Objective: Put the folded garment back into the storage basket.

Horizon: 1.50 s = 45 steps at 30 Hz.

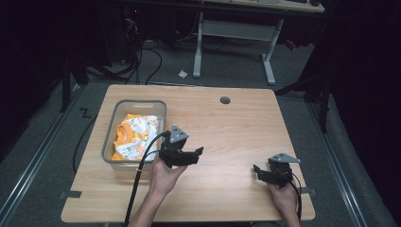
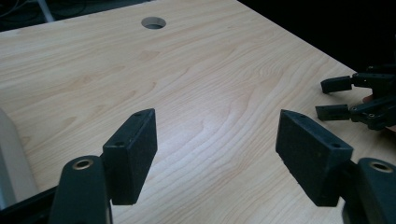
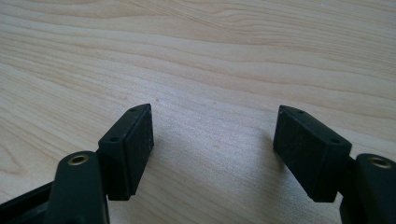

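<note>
Two hand-held grippers, left [image 1: 196, 153] and right [image 1: 257, 171], both agape and empty, right of one bin [image 1: 109, 142] on the counter [image 1: 236, 127].

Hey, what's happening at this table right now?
A person holds a two-jaw gripper in each hand above a wooden table. The left gripper and right gripper are both open and empty. An orange and white cloth sits bunched in a clear bin beside the left gripper, untouched.
</note>
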### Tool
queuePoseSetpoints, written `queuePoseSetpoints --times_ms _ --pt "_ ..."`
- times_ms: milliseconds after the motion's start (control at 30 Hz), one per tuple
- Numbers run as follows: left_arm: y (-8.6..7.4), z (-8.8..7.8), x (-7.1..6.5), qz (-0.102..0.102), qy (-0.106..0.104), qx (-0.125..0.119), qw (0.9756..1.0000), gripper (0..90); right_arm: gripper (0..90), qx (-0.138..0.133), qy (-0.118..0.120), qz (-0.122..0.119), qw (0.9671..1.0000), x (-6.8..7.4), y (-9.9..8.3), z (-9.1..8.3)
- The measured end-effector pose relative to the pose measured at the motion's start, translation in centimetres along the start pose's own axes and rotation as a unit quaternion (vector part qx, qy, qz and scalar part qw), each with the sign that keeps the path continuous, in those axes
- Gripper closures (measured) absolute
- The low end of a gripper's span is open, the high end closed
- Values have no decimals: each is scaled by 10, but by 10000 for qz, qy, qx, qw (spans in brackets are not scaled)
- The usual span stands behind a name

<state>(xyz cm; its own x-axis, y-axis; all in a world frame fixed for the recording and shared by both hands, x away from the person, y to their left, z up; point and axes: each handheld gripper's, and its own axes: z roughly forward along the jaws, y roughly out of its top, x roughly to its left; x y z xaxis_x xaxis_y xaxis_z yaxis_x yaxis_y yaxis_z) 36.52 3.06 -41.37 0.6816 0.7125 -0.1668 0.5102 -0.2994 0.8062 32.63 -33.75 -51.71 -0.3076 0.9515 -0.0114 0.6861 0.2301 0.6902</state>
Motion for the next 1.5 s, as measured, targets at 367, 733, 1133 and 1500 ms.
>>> queuePoseSetpoints --times_ms 367,733,1133,1500 --pt "-9 5 -5 -18 -112 -68 9999 306 289 -1 -4 11 10000 0 0 0" --pt "-18 13 -10 -34 -186 -20 9998 322 289 3 0 11 10000 0 0 0" --pt "-29 30 -11 -61 -247 250 9994 325 289 2 4 8 10000 0 0 0" --pt "-39 39 -9 -212 -274 371 9987 328 290 0 -2 14 10000 0 0 0"
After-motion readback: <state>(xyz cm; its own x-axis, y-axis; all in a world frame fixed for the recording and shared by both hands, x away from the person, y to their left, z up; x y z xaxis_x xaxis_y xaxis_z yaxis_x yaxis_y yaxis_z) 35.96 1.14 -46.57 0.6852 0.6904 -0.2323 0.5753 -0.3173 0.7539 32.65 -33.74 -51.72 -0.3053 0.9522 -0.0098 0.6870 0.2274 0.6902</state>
